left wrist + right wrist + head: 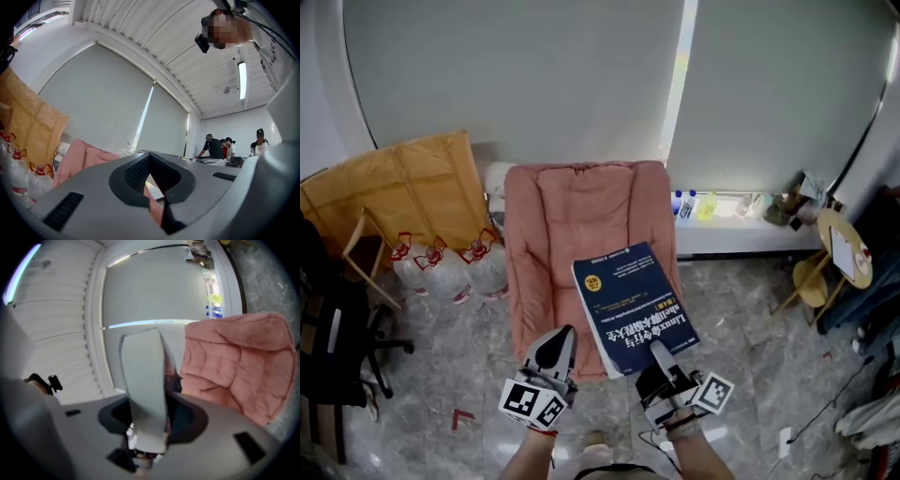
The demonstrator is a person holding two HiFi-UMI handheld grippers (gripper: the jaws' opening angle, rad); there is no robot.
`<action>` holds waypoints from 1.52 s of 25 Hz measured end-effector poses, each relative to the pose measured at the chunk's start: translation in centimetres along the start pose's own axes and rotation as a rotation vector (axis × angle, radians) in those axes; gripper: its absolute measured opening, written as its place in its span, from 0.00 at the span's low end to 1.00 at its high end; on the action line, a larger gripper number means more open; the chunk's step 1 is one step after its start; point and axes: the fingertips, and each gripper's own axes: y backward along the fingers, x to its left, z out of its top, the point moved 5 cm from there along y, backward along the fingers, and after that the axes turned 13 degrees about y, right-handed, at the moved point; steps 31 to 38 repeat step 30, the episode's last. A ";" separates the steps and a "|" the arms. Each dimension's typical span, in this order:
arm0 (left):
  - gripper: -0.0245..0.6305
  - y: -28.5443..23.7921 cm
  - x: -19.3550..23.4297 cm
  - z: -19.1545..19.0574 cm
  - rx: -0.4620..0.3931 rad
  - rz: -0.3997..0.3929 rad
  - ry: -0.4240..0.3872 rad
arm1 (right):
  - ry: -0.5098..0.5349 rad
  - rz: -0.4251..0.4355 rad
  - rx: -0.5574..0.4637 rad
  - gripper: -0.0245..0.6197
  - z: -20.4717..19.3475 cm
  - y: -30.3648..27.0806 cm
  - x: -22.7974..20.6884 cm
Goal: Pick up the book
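Book (pixel 633 305): dark blue cover with white print, held at a slant over the front part of the pink cushion, with its lower edge caught in the right gripper.
Right gripper (pixel 661 361): jaws pinched on the book's lower edge. In the right gripper view the pale edge of the book stood up between the two pads, and the cushion lay off to the right of it.
Left gripper (pixel 553 352): sat just left of the book's lower corner, apart from it. Its jaws were drawn together to a thin slit, with nothing between them.
Pink cushion (pixel 572 216): quilted and long, laid out on the floor from the window wall towards the person.
Floor (pixel 750 319): grey marbled tiles.
Water bottles (pixel 450 267): a cluster of clear jugs with red handles, just left of the cushion.
Brown padded sheet (pixel 403 187): leaned against the wall behind the jugs.
Blinds (pixel 516 66): grey and drawn down, with a bright strip between the two panels.
Round wooden table (pixel 848 248): stood at the far right, well apart from the cushion.
People (pixel 215 146): a small group standing far back in the left gripper view.
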 end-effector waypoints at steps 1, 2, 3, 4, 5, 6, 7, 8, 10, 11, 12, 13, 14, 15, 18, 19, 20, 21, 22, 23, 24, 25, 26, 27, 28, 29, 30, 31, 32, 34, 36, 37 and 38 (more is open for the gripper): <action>0.05 0.0 0.1 0.0 0.000 0.001 0.000 | 0.000 0.000 -0.001 0.32 0.0 0.0 0.0; 0.05 0.0 0.1 0.0 0.000 0.001 0.001 | 0.001 0.001 -0.003 0.32 0.0 0.0 0.0; 0.05 0.0 0.1 0.1 0.000 0.001 0.002 | 0.001 0.000 -0.004 0.32 0.0 0.0 0.0; 0.05 0.0 0.2 0.1 -0.001 0.001 0.003 | 0.001 -0.001 -0.005 0.32 0.0 -0.1 0.0; 0.05 0.0 0.2 0.1 0.000 0.001 0.004 | 0.000 -0.004 -0.006 0.32 0.0 -0.1 -0.1; 0.05 -0.1 0.2 0.1 0.000 0.002 0.004 | -0.002 -0.007 -0.008 0.32 0.0 -0.1 -0.2; 0.05 -0.1 0.3 0.1 0.000 0.002 0.004 | -0.004 -0.011 -0.009 0.32 0.0 0.0 -0.3; 0.05 -0.2 0.2 0.1 0.000 0.002 0.004 | -0.004 -0.015 -0.010 0.32 0.1 0.0 -0.4; 0.05 -0.3 0.2 0.1 0.001 0.005 0.003 | -0.008 -0.019 -0.015 0.32 0.3 0.1 -0.5; 0.05 -0.4 0.2 0.2 0.001 0.006 0.003 | -0.011 -0.019 -0.017 0.32 0.4 0.1 -0.6; 0.05 -0.4 0.2 0.2 0.001 0.008 0.003 | -0.013 -0.017 -0.019 0.32 0.5 0.1 -0.6; 0.05 -0.4 0.2 0.2 0.000 0.010 0.004 | -0.012 -0.016 -0.020 0.32 0.5 0.1 -0.6; 0.05 -0.4 0.3 0.2 -0.001 0.013 0.004 | -0.011 -0.015 -0.020 0.32 0.5 0.1 -0.6; 0.05 -0.4 0.4 0.2 -0.002 0.014 0.005 | -0.009 -0.015 -0.019 0.32 0.5 0.0 -0.6; 0.05 -0.4 0.2 0.1 -0.002 0.013 0.010 | -0.006 -0.015 -0.019 0.32 0.6 0.2 -0.5; 0.05 -0.4 0.2 0.1 -0.001 0.012 0.011 | -0.006 -0.014 -0.019 0.32 0.6 0.2 -0.5; 0.05 -0.5 0.1 0.1 -0.001 0.011 0.012 | -0.005 -0.013 -0.019 0.32 0.6 0.2 -0.4; 0.05 -0.4 0.1 0.0 -0.001 0.011 0.013 | -0.006 -0.012 -0.019 0.32 0.6 0.3 -0.4; 0.05 -0.4 0.0 0.0 -0.001 0.010 0.013 | -0.006 -0.012 -0.019 0.32 0.6 0.3 -0.4; 0.05 -0.4 0.0 0.0 -0.001 0.009 0.013 | -0.007 -0.011 -0.020 0.32 0.6 0.3 -0.3; 0.05 -0.4 0.0 0.0 0.000 0.008 0.013 | -0.008 -0.010 -0.021 0.32 0.6 0.3 -0.3; 0.05 -0.4 0.0 0.1 0.000 0.007 0.013 | -0.011 -0.010 -0.022 0.32 0.6 0.3 -0.3; 0.05 -0.4 0.0 0.1 0.001 0.006 0.014 | -0.012 -0.011 -0.023 0.32 0.6 0.3 -0.3; 0.05 -0.4 0.1 0.1 0.002 0.005 0.014 | -0.012 -0.012 -0.024 0.32 0.6 0.2 -0.3; 0.05 -0.4 0.1 0.1 0.003 0.005 0.014 | -0.011 -0.014 -0.024 0.32 0.6 0.2 -0.4; 0.05 -0.4 0.2 0.1 0.005 0.004 0.014 | -0.010 -0.015 -0.023 0.32 0.5 0.2 -0.4; 0.05 -0.3 0.2 0.1 0.007 0.004 0.014 | -0.009 -0.017 -0.023 0.32 0.5 0.2 -0.4; 0.05 -0.3 0.2 0.1 0.007 0.004 0.014 | -0.009 -0.017 -0.023 0.32 0.5 0.2 -0.4; 0.05 -0.3 0.2 0.1 0.007 0.004 0.014 | -0.009 -0.017 -0.023 0.32 0.5 0.2 -0.4; 0.05 -0.3 0.2 0.1 0.007 0.004 0.014 | -0.009 -0.017 -0.023 0.32 0.5 0.2 -0.4; 0.05 -0.3 0.2 0.1 0.007 0.004 0.014 | -0.009 -0.017 -0.023 0.32 0.5 0.2 -0.4; 0.05 -0.3 0.2 0.1 0.007 0.004 0.014 | -0.009 -0.017 -0.023 0.32 0.5 0.2 -0.4; 0.05 -0.3 0.2 0.1 0.007 0.004 0.014 | -0.009 -0.017 -0.023 0.32 0.5 0.2 -0.4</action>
